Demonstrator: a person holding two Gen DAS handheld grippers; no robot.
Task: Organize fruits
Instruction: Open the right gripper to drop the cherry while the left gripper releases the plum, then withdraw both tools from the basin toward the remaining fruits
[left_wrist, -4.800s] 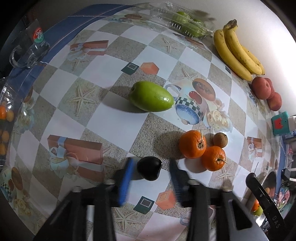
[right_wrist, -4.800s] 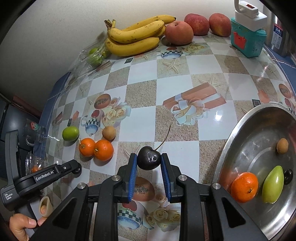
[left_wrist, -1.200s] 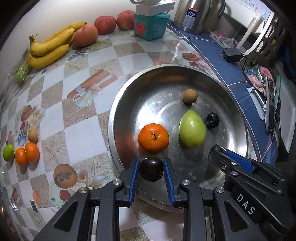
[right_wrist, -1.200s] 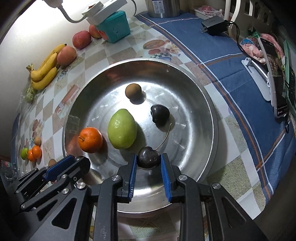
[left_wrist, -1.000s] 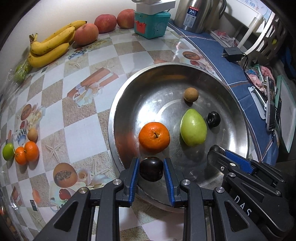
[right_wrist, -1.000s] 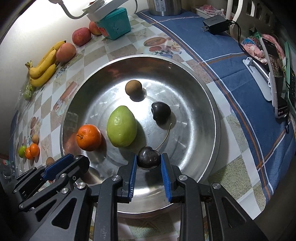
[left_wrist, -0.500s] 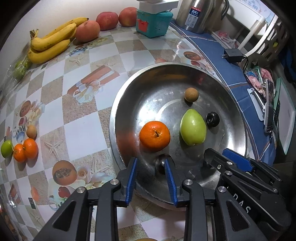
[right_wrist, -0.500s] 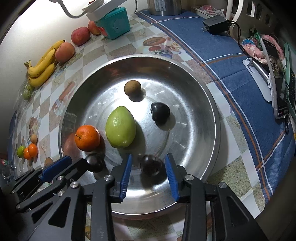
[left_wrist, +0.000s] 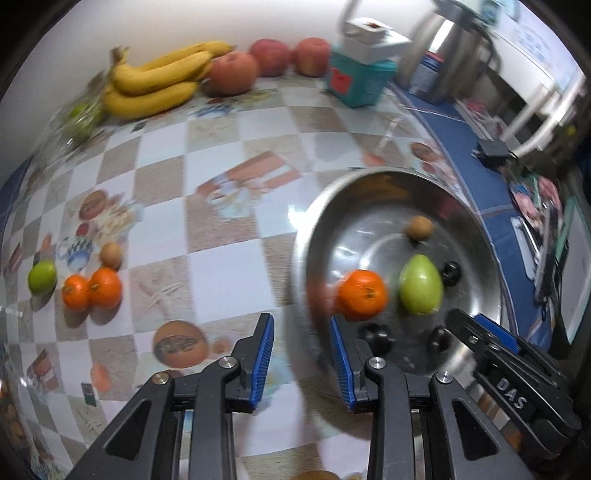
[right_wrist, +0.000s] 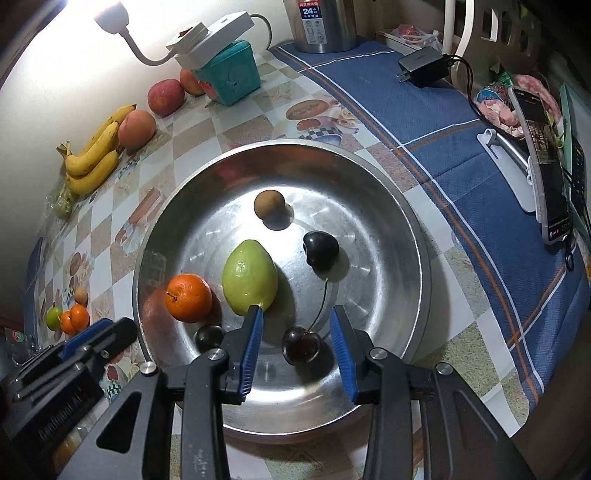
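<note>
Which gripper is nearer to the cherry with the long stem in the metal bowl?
Right. The right gripper stands open with the stemmed cherry lying between its fingers in the metal bowl. The left gripper is open over the bowl's near-left rim, farther from it.

6 fruits (right_wrist: 249, 281) lie in steel bowl (right_wrist: 413, 236).

The right gripper's (left_wrist: 495, 343) black body carries white letters "DAS". The steel kettle (right_wrist: 321, 22) bears a label showing "24" in white on blue. Lettering on the left gripper (right_wrist: 92, 339) is too blurred to read.
</note>
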